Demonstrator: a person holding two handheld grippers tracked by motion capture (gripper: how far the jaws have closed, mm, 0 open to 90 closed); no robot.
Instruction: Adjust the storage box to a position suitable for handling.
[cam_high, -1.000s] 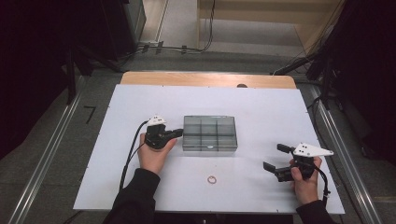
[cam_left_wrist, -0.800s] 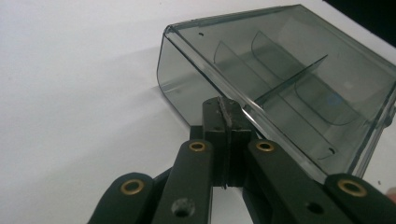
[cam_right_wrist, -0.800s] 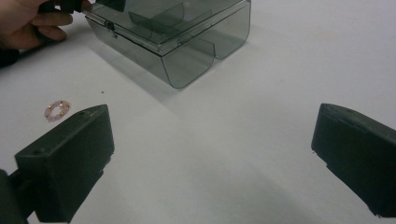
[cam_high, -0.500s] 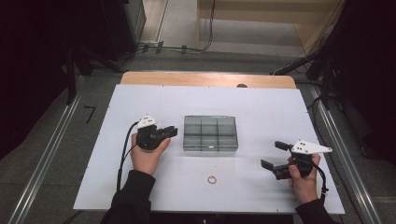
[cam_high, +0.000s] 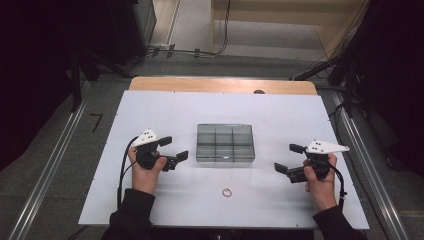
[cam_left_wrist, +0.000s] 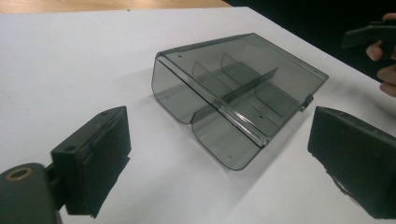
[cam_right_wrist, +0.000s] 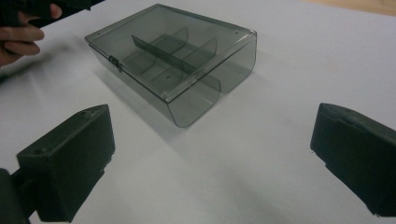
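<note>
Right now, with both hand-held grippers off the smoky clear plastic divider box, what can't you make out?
- Small ring on the white table, high view: too small to tell its material.
- Smoky clear plastic divider box: dark tint hides whether the compartments hold anything.
- Its latch, left gripper view: too small to tell if fastened.

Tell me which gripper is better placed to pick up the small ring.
Probably the right gripper. The ring lies on the table near the person, between both open grippers, and the left gripper points at the box.

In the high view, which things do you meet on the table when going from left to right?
Left gripper → smoky plastic box → right gripper. A small ring lies nearer, in front of the box.
</note>
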